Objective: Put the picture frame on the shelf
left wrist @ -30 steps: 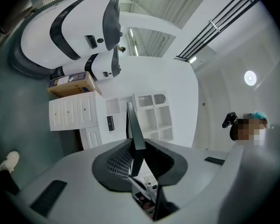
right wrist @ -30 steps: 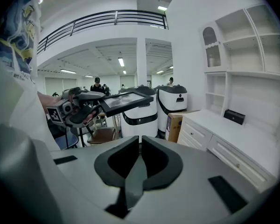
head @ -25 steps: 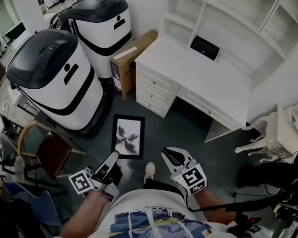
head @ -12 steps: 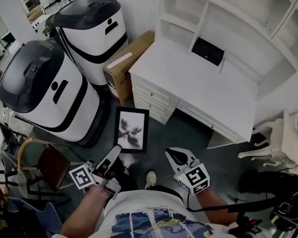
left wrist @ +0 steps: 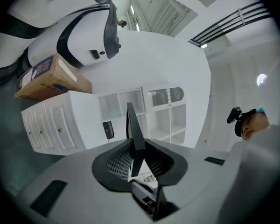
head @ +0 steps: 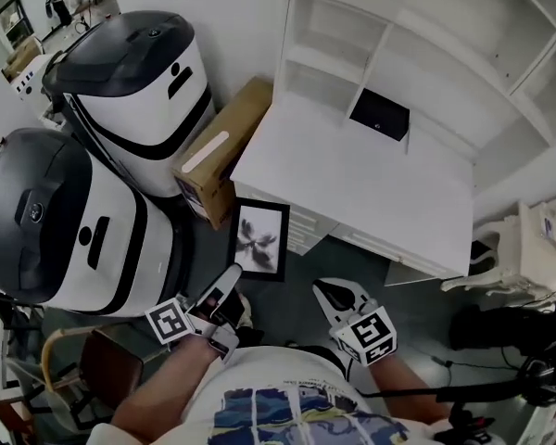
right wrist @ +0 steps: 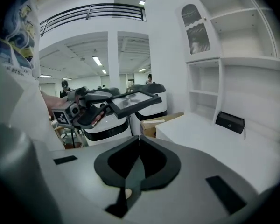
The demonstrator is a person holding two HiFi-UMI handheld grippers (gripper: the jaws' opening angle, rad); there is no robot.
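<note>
The picture frame (head: 259, 239) is black with a pale plant print. My left gripper (head: 233, 277) is shut on its near edge and holds it in the air in front of the white desk (head: 352, 188). In the left gripper view the frame (left wrist: 132, 125) stands edge-on between the pads, with the shelf unit (left wrist: 144, 108) beyond it. The white shelf (head: 417, 44) rises over the desk's back. My right gripper (head: 331, 291) is shut and empty, to the frame's right. The right gripper view shows its jaws (right wrist: 139, 141) meeting, and the left gripper (right wrist: 81, 108) with the frame (right wrist: 130, 101).
Two big white-and-black machines (head: 134, 86) (head: 56, 225) stand at the left. A cardboard box (head: 218, 151) leans between them and the desk. A small black box (head: 380, 116) sits on the desk's back. A chair (head: 102, 369) is at lower left, white furniture (head: 528, 248) at right.
Both grippers and the held frame have moved toward the desk. The frame now hangs by the desk's front corner, and the machines have slid to the left of the view.
</note>
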